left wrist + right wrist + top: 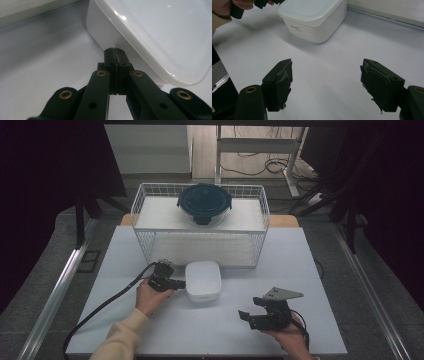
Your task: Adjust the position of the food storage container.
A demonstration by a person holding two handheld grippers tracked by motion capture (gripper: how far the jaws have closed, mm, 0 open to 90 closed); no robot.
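Nearest the person's edge of the table (165, 330), the right gripper (256, 316) waited with its jaws spread wide and nothing between them, hovering over bare white surface well apart from the action. My read was that it was kept in reserve, angled toward the white container (312, 18) so it could come in when needed.

A little farther in, the left gripper (176, 283) did the work. Its jaws were clenched tight together, holding nothing, and the closed tip (115, 53) was set right at the container's (140, 37) side wall, just under the lid's overhanging rim. That looked like a nudge rather than a grab: shut jaws make a firm blunt point for pushing the box sideways, or for getting under that lid edge. Which of the two, I couldn't say.

The container (203, 280) itself sat lid on, near the middle of the table, just in front of the wire basket (144, 205).

Beyond it, that basket stood across the back, and its front mesh would have blocked any push straight away from the person. On a board inside it rested a round dark-lidded bowl (204, 203).
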